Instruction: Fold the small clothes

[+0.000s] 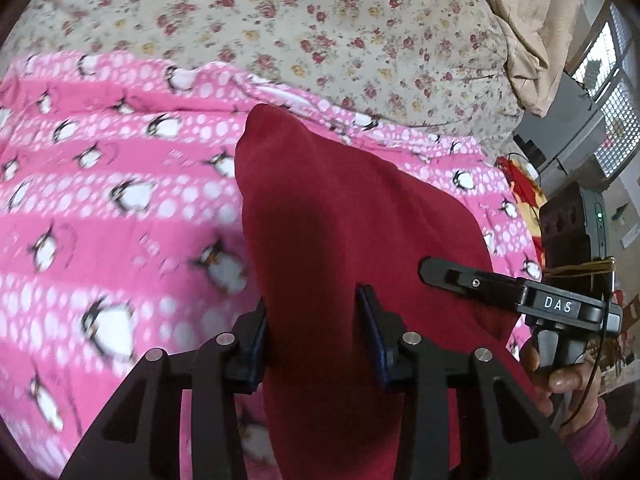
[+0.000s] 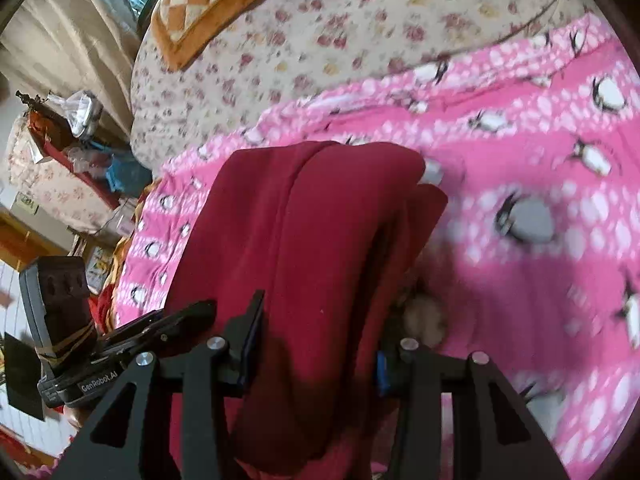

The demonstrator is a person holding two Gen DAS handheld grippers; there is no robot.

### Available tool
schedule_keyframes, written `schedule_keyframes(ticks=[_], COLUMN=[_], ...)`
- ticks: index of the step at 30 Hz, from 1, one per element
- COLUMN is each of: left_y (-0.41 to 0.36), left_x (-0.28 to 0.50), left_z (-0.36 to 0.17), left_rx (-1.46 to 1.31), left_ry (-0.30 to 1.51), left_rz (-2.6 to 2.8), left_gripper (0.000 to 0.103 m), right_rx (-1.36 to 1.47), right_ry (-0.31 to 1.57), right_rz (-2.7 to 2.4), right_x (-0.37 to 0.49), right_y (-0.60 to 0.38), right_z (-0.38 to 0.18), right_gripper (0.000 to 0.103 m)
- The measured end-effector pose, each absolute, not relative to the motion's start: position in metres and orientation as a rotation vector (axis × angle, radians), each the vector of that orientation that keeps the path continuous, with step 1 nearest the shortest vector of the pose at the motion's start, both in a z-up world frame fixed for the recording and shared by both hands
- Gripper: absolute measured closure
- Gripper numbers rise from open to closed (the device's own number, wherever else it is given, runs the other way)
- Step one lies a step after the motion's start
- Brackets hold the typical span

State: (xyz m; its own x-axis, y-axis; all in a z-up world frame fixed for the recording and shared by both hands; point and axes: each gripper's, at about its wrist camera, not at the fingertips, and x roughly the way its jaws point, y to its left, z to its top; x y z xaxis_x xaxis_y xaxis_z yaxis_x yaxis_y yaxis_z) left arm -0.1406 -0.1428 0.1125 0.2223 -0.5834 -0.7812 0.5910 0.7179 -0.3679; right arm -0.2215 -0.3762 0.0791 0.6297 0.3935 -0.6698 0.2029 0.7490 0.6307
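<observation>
Seemingly mid-fold, the left claw [image 1: 316,332] and right claw [image 2: 316,344] each pinch the red cloth [image 1: 340,216] above the bed [image 1: 120,200], unfinished.

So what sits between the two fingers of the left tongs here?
The dark red garment: a bunched fold runs between the fingers of the left tongs, seen in the left wrist view. The right tongs clamp it likewise, over the pink penguin blanket.

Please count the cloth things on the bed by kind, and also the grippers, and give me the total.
Red garment: 1
Pink penguin blanket: 1
Floral sheet: 1
Orange checked cushion: 1
Grippers: 2, left gripper and right gripper
Total: 6
</observation>
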Motion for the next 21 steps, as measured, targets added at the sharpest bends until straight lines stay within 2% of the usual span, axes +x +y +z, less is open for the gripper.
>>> schedule_keyframes(ticks=[15, 21], left_y=[-0.108, -0.110], left_x=[-0.151, -0.150], left_z=[0.082, 0.077], left_rx=[-0.051, -0.046], left_ry=[1.122, 1.123], left_rz=[-0.759, -0.754], left_gripper=[0.084, 0.081], right_rx=[0.693, 0.713], right_ry=[0.973, 0.979], right_rz=[0.115, 0.096], right_x=[-0.225, -0.225], right_y=[-0.345, -0.350], right_z=[0.063, 0.053], right_gripper=[0.056, 0.049])
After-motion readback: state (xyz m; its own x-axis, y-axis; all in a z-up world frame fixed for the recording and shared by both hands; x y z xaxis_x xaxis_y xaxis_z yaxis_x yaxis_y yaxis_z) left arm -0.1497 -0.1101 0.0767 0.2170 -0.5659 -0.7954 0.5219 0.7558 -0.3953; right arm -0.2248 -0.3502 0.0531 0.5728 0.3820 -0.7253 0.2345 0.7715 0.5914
